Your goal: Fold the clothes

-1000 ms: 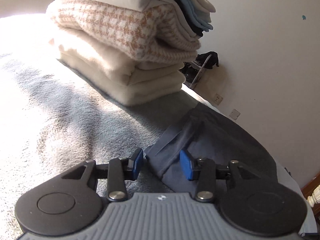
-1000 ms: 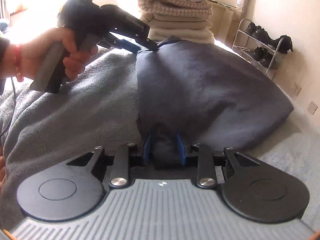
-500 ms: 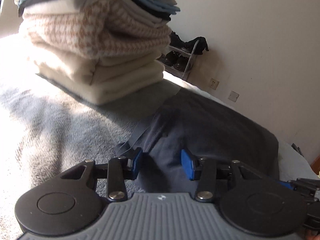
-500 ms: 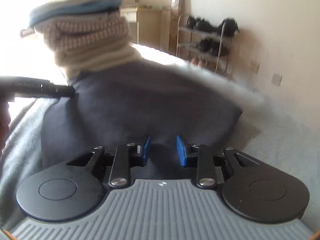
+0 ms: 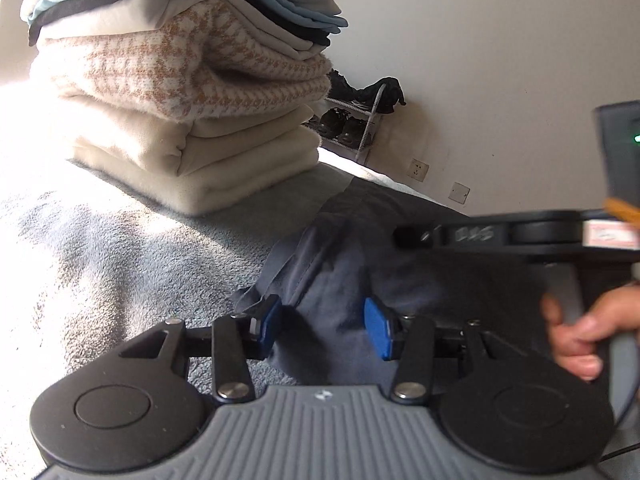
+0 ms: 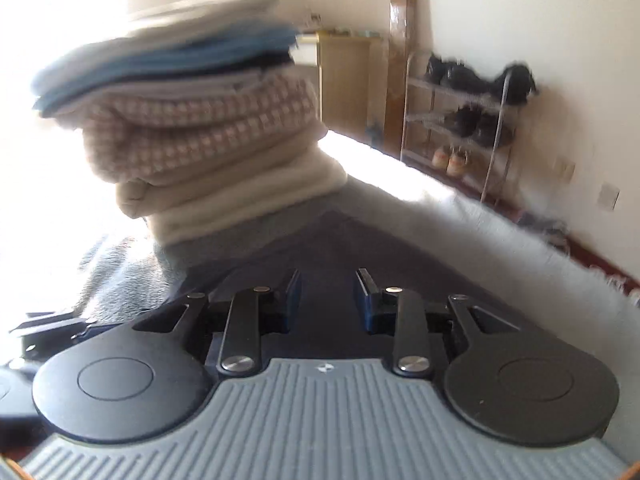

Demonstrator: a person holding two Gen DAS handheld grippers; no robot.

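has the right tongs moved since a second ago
Yes. The right tongs have swung left toward the stack of folded clothes, which now fills the right wrist view, carrying the dark navy garment edge over.

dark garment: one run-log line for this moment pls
dark garment flat on blanket | left gripper open over its edge | right gripper open, nothing pinched | stack behind

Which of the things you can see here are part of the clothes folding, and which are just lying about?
Part of the job:
dark garment on the grey blanket
stack of folded clothes
left gripper, open over the garment's edge
right gripper, open

Just lying about:
shoe rack with shoes
wall sockets
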